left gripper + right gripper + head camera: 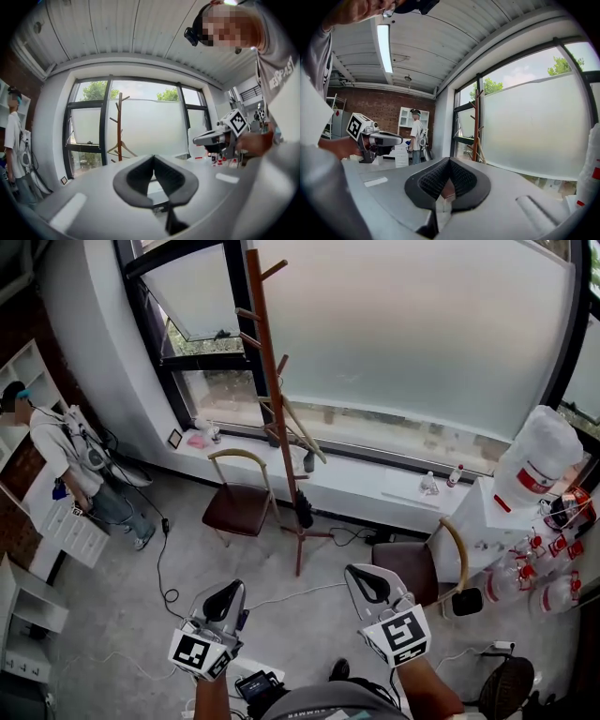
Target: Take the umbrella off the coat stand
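A small black folded umbrella (303, 509) hangs low on the tall brown wooden coat stand (270, 381), at 12 o'clock. The left hand-held gripper (225, 594) and right hand-held gripper (367, 582), well short of it, are closed and empty, likely because nothing is within reach.

Daylight through the frosted window (412, 334) is the main source: bright, diffuse, close to blown out at the pane. The concrete floor (112, 615) is evenly lit, with soft shadows. A ceiling strip lamp (384, 42) glares in the right gripper view. Both gripper views bend heavily at the edges, with black corners. The left gripper (153, 159) and right gripper (449, 160) are soft — too near the lens.
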The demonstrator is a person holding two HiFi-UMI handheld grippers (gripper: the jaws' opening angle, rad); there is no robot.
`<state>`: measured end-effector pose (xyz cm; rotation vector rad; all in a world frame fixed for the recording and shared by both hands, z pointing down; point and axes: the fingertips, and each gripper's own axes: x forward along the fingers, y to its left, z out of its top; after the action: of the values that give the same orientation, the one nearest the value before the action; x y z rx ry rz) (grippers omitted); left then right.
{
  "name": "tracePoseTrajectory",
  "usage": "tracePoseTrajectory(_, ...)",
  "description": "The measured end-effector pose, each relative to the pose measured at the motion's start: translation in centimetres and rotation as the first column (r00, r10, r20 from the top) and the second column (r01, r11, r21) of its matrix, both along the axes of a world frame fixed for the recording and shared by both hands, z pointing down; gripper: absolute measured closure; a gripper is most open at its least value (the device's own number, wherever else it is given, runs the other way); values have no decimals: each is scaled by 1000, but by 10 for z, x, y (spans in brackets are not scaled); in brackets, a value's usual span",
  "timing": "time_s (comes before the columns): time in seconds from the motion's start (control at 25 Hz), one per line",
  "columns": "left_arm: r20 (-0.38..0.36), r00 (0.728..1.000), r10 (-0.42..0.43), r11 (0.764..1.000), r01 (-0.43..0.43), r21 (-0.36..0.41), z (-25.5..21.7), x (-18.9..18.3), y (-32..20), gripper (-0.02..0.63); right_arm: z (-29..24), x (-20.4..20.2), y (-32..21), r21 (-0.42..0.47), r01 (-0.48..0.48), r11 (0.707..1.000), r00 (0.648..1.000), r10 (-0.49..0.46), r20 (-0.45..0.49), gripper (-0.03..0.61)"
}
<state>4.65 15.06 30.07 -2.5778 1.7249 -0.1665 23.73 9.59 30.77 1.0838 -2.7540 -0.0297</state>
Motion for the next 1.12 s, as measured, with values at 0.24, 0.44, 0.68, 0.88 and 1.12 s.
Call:
tracePoseTrajectory(0.24,28,999,-17,1000,17,-1,-1,19,-17,614,3,19,-21,-5,11,1000,1000,-11,23,577)
tracePoseTrajectory(0.44,37,999,15,1000,-14,-11,4,24,-40,614,13,25,-33,-18,-10,1000,1000,10,16,578)
tracePoseTrajectory(0.68,16,994,104,995,-104,2,6,25,-87,614,17,24,-54,-18,-80,997,997,80,-13,577)
tracePoseTrajectory(0.88,0,981,194,980,-194,31,-1,15,-131,614,12,7,-77,-11,-145,989,989,144,-32,578)
tracePoseTrajectory(1.12,-19,964,266,963,-265,45,-5,-18,-187,614,7,-28,-119,-3,-213,977,976,213,-54,577)
